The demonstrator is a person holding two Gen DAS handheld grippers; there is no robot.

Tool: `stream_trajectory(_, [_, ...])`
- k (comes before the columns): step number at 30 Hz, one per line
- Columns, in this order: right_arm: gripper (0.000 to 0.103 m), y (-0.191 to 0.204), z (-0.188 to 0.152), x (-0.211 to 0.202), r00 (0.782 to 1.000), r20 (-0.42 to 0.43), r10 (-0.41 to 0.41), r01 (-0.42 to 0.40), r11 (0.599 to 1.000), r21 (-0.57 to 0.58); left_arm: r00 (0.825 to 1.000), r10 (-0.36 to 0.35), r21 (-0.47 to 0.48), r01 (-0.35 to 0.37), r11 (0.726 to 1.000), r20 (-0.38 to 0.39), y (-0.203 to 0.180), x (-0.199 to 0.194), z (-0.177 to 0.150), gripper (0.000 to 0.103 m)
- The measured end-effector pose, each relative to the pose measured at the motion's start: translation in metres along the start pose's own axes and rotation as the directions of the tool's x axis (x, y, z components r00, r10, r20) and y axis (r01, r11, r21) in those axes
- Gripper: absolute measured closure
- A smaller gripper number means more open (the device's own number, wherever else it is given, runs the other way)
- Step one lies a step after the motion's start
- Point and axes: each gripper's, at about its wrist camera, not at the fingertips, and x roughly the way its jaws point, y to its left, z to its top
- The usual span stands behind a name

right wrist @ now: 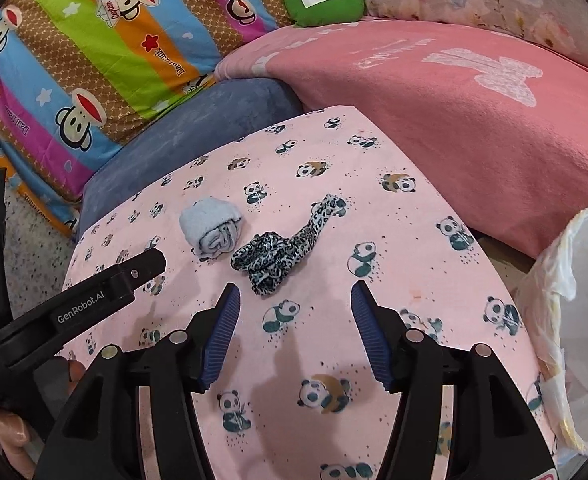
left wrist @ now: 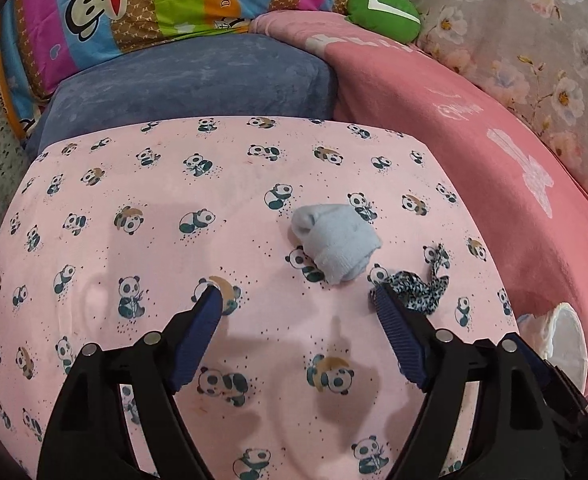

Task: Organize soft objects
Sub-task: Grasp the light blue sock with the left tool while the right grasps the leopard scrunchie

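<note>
A rolled pale-blue sock [left wrist: 335, 246] [right wrist: 213, 232] lies on the pink panda-print sheet [left wrist: 154, 208] [right wrist: 393, 240]. Beside it on the right lies a crumpled black-and-white leopard-print cloth [left wrist: 417, 286] [right wrist: 286, 250]. My left gripper [left wrist: 297, 292] is open just short of the sock, and its right fingertip [left wrist: 383, 296] touches or overlaps the leopard cloth's edge. My right gripper [right wrist: 295, 292] is open just in front of the leopard cloth, holding nothing. In the right wrist view the left gripper's black body [right wrist: 94, 300] reaches in from the left.
A blue-grey cushion [left wrist: 190, 84] [right wrist: 198, 124], a pink blanket [left wrist: 473, 148] [right wrist: 453, 120], a striped monkey-print quilt [left wrist: 142, 4] [right wrist: 94, 48], a green plush [left wrist: 385, 10] [right wrist: 323, 0] and floral fabric [left wrist: 533, 40] ring the sheet at the back. A white plastic-lined bin [right wrist: 573, 320] [left wrist: 565, 340] stands right.
</note>
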Motion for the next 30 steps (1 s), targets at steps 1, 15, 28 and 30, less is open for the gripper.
stream_trajectory(1, [0.044,0.001,0.003,0.006,1.000,-0.004,-0.002,0.002,1.000,0.000,1.000,-0.005,-0.003,0.005,1.000,-0.005,-0.001,0.006,0.004,0.028])
stream_trajectory(15, [0.046,0.005,0.022,0.077,0.997,-0.079,0.009,-0.008,1.000,0.006,0.996,-0.061,0.004,0.061,0.998,-0.067,-0.007,0.066,0.025,0.034])
stream_trajectory(28, [0.086,-0.002,-0.007,0.057,0.997,-0.083,0.007,-0.007,1.000,0.001,0.988,-0.134,0.047,0.137,0.989,-0.078,-0.019,0.036,-0.002,0.073])
stream_trajectory(30, [0.086,-0.006,-0.015,0.044,0.997,-0.078,0.013,-0.011,1.000,0.020,0.988,-0.132,0.054,0.136,0.989,-0.077,-0.023,0.028,-0.008,0.073])
